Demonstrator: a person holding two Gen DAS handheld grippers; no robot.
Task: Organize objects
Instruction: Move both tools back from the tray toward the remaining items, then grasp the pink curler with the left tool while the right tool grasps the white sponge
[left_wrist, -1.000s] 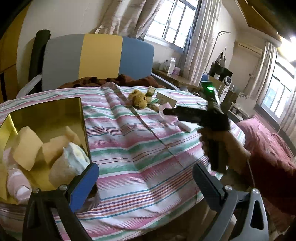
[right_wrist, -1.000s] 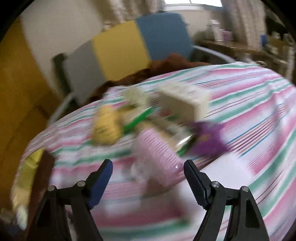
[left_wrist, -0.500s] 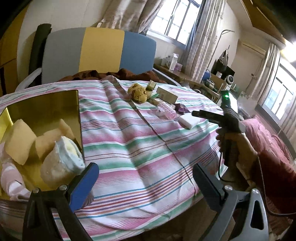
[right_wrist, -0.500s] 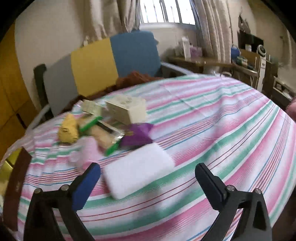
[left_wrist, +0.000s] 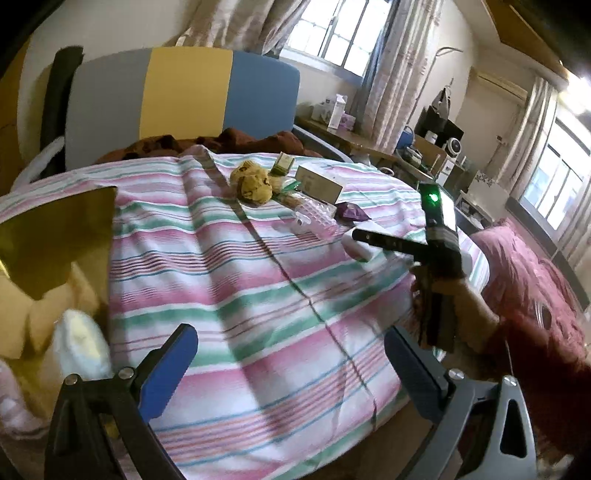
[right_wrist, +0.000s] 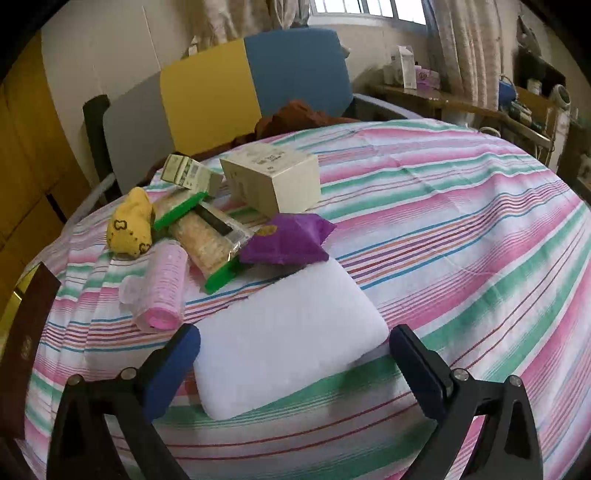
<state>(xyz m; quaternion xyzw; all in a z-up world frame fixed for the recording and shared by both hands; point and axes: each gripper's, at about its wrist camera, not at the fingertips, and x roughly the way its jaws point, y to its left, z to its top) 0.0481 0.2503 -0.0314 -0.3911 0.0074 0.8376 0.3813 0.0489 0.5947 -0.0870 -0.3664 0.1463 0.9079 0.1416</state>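
Right gripper (right_wrist: 293, 354) jaws wide apart, straddling the near end of white foam pad (right_wrist: 288, 332) on striped sheet (right_wrist: 461, 229). Left gripper (left_wrist: 290, 356) spread, empty, above the sheet beside gold box (left_wrist: 55, 229). Pink roll (right_wrist: 164, 286) just left of the pad.

Daylit by windows (left_wrist: 325, 33); fisheye-bent edges, slight blur.

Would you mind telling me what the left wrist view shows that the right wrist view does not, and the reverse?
Only the left wrist view shows the gold box with sponges inside, the open left claw and the right hand holding its tool. Only the right wrist view shows the white foam pad whole, lying just ahead of the open right claw. Both show the striped cloth, yellow sock, cream box, pink roll and purple packet.
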